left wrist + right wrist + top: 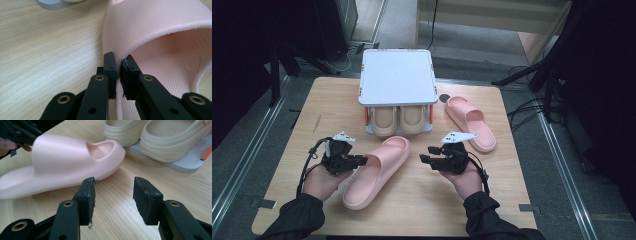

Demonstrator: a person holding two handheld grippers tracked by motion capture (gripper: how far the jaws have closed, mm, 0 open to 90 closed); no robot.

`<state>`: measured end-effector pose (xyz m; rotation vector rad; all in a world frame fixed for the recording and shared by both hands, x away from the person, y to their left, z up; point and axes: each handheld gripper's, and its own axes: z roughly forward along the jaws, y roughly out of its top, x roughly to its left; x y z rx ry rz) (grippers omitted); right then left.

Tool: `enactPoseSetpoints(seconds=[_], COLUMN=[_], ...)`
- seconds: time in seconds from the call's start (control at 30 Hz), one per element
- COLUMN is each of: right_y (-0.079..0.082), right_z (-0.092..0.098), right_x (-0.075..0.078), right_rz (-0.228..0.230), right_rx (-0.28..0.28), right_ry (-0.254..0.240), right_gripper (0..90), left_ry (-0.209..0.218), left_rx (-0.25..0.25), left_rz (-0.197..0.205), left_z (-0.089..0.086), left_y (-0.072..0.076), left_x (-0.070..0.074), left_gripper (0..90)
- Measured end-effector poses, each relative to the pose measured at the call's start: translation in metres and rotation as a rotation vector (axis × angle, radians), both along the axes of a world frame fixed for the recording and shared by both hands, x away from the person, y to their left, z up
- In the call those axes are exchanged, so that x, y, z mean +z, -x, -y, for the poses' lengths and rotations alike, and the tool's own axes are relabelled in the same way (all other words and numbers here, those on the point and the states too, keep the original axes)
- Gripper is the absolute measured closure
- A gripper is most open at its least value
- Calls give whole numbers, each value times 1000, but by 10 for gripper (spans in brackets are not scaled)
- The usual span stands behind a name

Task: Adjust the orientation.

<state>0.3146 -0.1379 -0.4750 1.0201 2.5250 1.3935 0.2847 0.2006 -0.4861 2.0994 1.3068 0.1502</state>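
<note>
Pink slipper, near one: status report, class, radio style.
Left gripper shut on strap edge of near pink slipper. Right gripper open, holding nothing. Second pink slipper beside rack. Beige pair fills lower shelf.

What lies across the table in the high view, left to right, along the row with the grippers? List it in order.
Left gripper, shut on the edge of the near pink slipper → right gripper, jaws open with nothing between them → far pink slipper near the table's right edge.
</note>
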Motion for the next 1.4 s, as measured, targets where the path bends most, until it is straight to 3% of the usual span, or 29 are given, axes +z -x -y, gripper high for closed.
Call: enactPoseSetpoints(seconds=[0.27, 0.37, 0.5, 0.6, 0.73, 0.93, 1.03, 1.1, 1.2, 1.4], right_y=[-1, -1, -3, -4, -6, -10, -8, -7, -8, -11], right_z=[-9, -13, -17, -21, -27, -42, -50, -55, -57, -59], right_x=[-9, -13, -17, -21, -27, -36, -38, -40, -41, -44], right_rz=[-13, -17, -18, -24, -32, -93, -90, -90, -93, -95], right_rx=[16, 21, 27, 30, 22, 30, 47, 53, 57, 49], right_ry=[30, 28, 37, 47, 64, 45, 48, 50, 45, 37], right_gripper=[537, 550, 566, 586, 664, 773, 774, 779, 784, 804], left_ry=[-25, 0, 41, 76, 92, 75, 60, 81, 71, 92], left_rx=[-29, -47, -100, -102, -75, -60, -84, -75, -77, -86], left_rz=[-29, -37, -9, 4, 15, -43, -50, -61, -66, -82], left_z=[8, 7, -1, -9, -20, -19, -16, -18, -17, -14], left_y=[-5, -3, 4, 8, 7, -8, -13, -15, -14, -9], left_x=[-9, -7, -1, 4, 7, -12, -18, -19, -22, -23], left_gripper=[778, 755, 722, 729, 778, 793, 786, 785, 792, 797])
